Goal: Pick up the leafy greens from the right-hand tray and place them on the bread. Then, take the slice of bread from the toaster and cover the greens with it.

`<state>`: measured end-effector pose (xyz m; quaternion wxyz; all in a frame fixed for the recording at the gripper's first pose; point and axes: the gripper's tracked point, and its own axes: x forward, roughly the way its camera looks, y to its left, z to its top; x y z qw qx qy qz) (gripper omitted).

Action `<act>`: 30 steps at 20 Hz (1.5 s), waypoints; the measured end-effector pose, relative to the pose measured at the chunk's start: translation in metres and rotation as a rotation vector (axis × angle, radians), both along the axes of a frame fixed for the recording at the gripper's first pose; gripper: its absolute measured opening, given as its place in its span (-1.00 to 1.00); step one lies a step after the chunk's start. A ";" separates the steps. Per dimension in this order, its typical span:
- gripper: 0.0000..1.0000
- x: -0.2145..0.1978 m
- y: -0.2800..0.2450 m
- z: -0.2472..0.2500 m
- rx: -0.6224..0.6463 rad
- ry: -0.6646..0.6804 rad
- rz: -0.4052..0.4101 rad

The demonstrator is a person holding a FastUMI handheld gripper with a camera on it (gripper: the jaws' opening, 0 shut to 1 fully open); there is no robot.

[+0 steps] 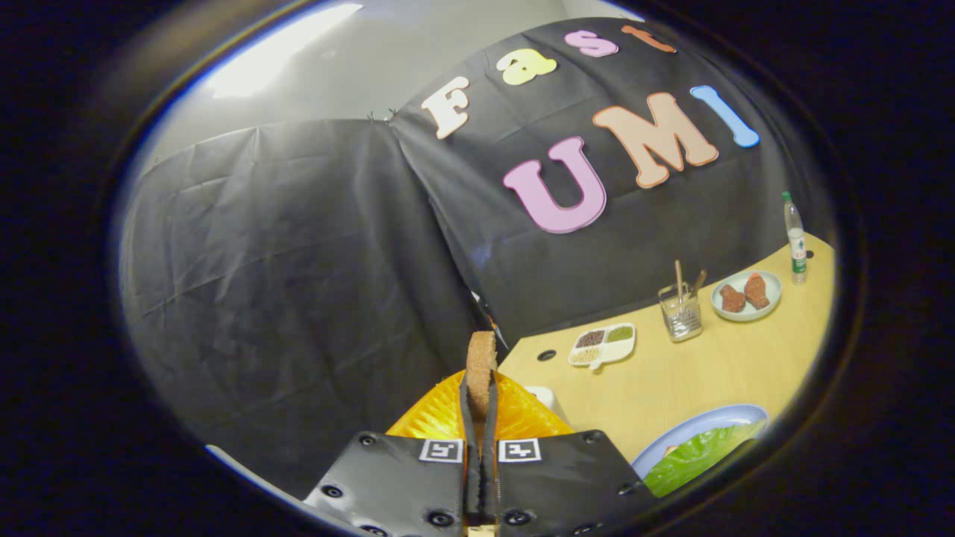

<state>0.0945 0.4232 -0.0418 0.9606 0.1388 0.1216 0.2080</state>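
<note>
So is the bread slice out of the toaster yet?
Out: the tongs are shut on the bread slice, held upright on edge above the orange toaster.

The hand-held gripper (478, 403) has glossy screwed plates, each bearing a square coded marker.

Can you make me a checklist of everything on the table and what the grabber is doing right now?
Surface: wooden table, with a small dark hole near its back edge.
Job's things: bread slice held upright, edge-on, between the fingers; leafy greens lying on a pale blue plate; an orange toaster just beyond the fingers.
Clutter: divided white dish with three fillings; clear holder with sticks; round plate carrying two brown pieces; bottle with a green cap.
Grippers: gripper shut on the bread slice, both fingers pressing it.
Cables: nothing seen.
Surroundings: black cloth wall behind the table.
</note>
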 end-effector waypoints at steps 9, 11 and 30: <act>-0.93 -0.024 -0.105 0.057 0.168 -0.122 -0.156; -0.93 -0.027 -0.137 0.054 0.176 -0.124 -0.197; -0.93 -0.041 -0.214 -0.103 0.269 0.161 -0.362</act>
